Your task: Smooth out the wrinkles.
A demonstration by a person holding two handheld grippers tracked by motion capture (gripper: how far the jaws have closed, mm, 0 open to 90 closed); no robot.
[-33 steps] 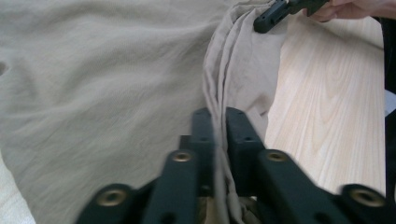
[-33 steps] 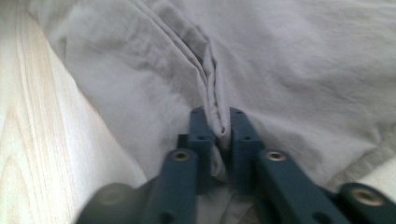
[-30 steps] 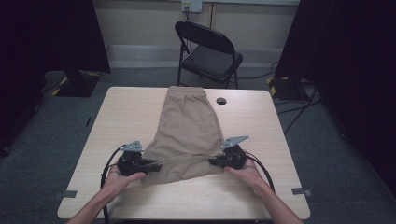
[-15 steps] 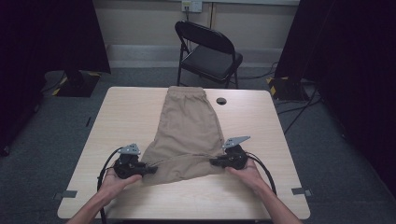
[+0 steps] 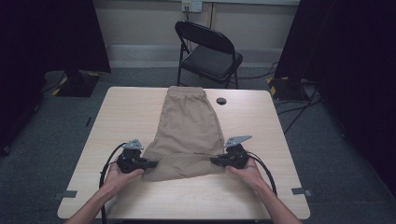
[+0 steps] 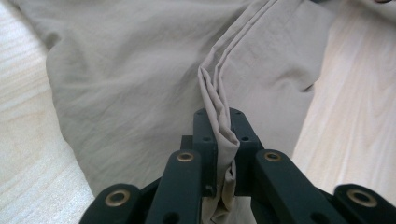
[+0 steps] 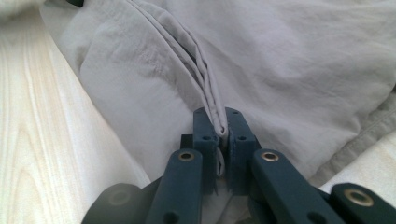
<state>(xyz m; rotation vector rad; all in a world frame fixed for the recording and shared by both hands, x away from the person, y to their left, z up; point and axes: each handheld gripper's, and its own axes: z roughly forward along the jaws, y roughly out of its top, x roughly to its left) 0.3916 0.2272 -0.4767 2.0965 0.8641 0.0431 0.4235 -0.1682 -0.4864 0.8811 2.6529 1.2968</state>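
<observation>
A pair of tan shorts (image 5: 189, 126) lies flat on the light wooden table (image 5: 126, 116), waistband at the far edge, hem toward the person. My left gripper (image 5: 153, 163) pinches the hem's left corner; its jaws have just been closing and now clamp a bunched fold of the tan shorts (image 6: 140, 84). My right gripper (image 5: 213, 161) is shut on the hem's right corner, a thin fold of the tan shorts (image 7: 289, 70) caught between its pads. The hem edge runs taut between my left gripper (image 6: 219, 135) and my right gripper (image 7: 222, 128).
A small black round object (image 5: 221, 101) sits on the table just right of the waistband. A black folding chair (image 5: 208, 49) stands behind the table's far edge. Bare tabletop lies to both sides of the shorts and in front of the hands.
My left gripper has slid a little leftward along the hem and closed on the cloth. The hem now stretches straighter between both grippers. The right hand has stayed put.
</observation>
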